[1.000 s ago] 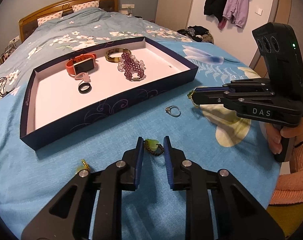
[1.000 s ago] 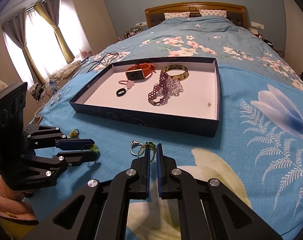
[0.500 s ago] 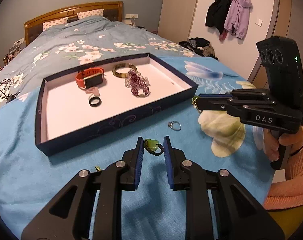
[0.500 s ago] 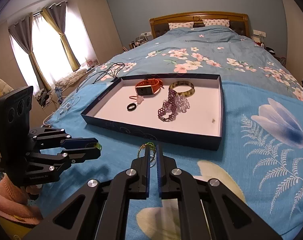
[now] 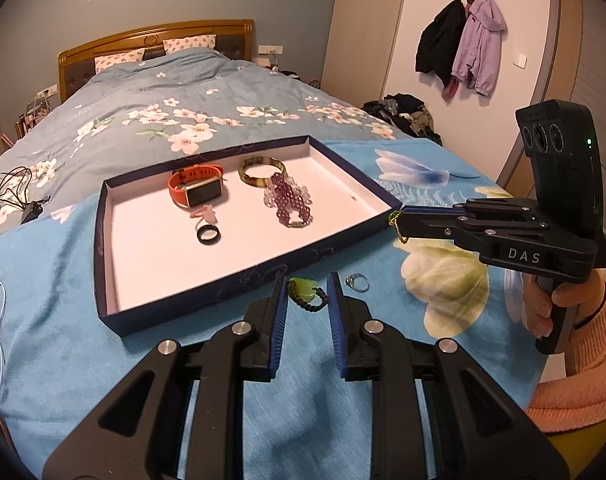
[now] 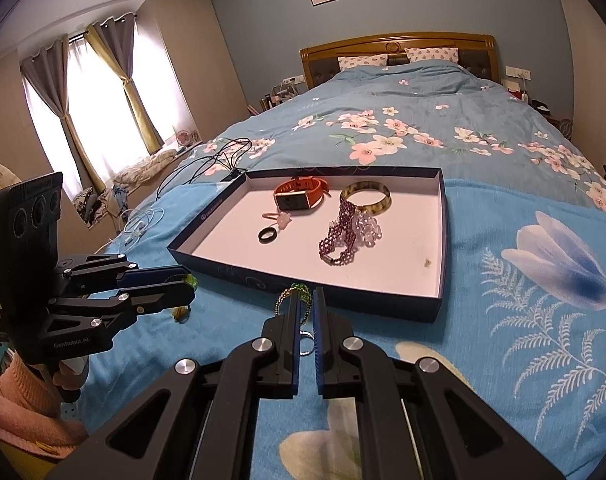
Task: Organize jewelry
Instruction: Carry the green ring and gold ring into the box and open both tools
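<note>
Jewelry: five pieces lie in one tray at 12 o'clock: watch, bangle, bead bracelet, two rings. Left gripper pinches a jade bracelet; right gripper, nearly closed, pinches a gold chain. One silver ring lies on the blanket.

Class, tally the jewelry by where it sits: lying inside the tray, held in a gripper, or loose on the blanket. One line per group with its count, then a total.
Inside the tray: 6 (orange watch, bangle, purple beaded bracelet, clear beaded bracelet, black ring, pink charm)
Held in a gripper: 2 (green pendant, gold-green chain)
Loose on the blanket: 1 (silver ring)
Total: 9
</note>
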`<state>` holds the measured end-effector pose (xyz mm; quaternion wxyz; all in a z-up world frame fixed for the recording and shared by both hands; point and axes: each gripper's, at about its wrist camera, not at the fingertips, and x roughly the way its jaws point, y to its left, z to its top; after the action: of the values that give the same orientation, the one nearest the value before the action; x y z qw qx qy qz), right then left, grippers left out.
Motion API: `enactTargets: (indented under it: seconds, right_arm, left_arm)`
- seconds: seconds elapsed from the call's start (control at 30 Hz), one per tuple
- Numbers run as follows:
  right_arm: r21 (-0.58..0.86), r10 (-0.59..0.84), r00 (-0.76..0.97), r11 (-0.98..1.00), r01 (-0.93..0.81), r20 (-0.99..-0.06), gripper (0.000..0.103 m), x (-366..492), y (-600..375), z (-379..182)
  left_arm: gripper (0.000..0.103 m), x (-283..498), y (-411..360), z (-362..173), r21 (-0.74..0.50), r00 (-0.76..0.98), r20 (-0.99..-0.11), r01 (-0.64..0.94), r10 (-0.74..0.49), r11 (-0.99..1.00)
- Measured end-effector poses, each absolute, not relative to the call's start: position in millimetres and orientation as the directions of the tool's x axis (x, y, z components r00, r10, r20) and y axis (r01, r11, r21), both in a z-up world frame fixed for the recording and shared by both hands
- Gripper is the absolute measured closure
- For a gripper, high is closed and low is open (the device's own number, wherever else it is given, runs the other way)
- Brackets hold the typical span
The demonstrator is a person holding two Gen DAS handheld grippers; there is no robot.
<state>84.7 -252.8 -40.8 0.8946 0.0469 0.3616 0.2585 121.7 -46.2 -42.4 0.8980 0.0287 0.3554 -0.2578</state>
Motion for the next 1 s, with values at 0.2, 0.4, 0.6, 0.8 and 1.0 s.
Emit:
enactTargets:
  seconds: [0.2,0.4,0.6,0.8,1.0]
  right_arm:
    - [0.275,0.502,0.612,0.860,-0.431,-0.611,0.098,87.8,-251.5,-38.0]
    - [0.280,0.505,0.614,0.859,-0.430,-0.607,0.098,92.9,-251.4,-36.4]
    - [0.280,0.503,0.618,0.860,-0.427,-0.604,0.098,97.3,-250.7,-35.2]
    - [0.280,0.501,0.624,0.861,-0.424,-0.600,0.098,101.5,-249.9,-34.0]
    - [0.279,0.501,0.625,0.862,-0.423,-0.599,0.098,105.3,-249.2,-33.0]
  left_arm:
    - [0.083,125.0,-43.7,-38.3,-0.131,0.628,-0.643,0.473,-0.438,0.871]
    - [0.083,130.3,-41.5,-36.0,-0.134,0.636,-0.638,0.463,-0.434,0.876]
    - [0.083,135.1,-40.6,-33.4,-0.133,0.643,-0.634,0.457,-0.430,0.880]
    - [0.083,139.1,-39.3,-33.3,-0.136,0.647,-0.632,0.449,-0.426,0.883]
    - [0.083,144.6,-38.4,-32.5,-0.136,0.653,-0.631,0.439,-0.419,0.888]
